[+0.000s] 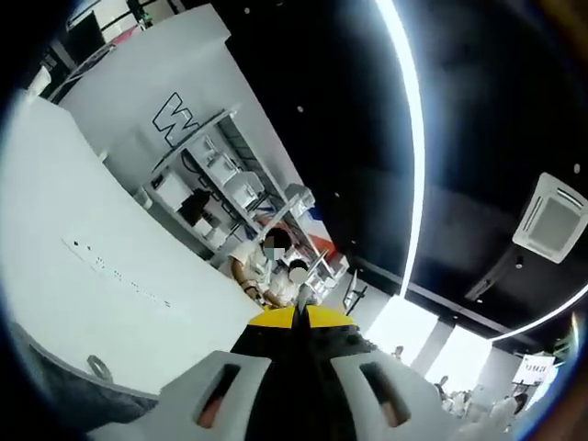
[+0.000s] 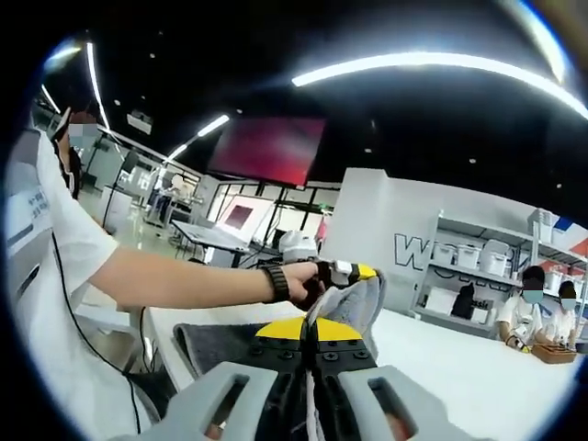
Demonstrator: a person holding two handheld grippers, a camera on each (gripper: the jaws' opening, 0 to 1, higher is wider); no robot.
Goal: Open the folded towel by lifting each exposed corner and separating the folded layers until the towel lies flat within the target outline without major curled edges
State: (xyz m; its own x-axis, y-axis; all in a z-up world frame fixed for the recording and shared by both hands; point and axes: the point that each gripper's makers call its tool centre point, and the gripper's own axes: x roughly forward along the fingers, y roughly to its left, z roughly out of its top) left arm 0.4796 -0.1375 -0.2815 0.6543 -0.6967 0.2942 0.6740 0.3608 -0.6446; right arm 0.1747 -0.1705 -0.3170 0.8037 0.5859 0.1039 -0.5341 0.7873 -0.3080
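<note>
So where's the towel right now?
In the right gripper view, the grey towel hangs lifted from the left gripper at centre, its lower part on the white table.

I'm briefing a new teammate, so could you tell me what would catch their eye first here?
In the right gripper view, the grey towel hangs lifted from the left gripper, above the white table. In the left gripper view, a bright ceiling light strip arcs across the dark ceiling.

towel on table, shelves behind
</note>
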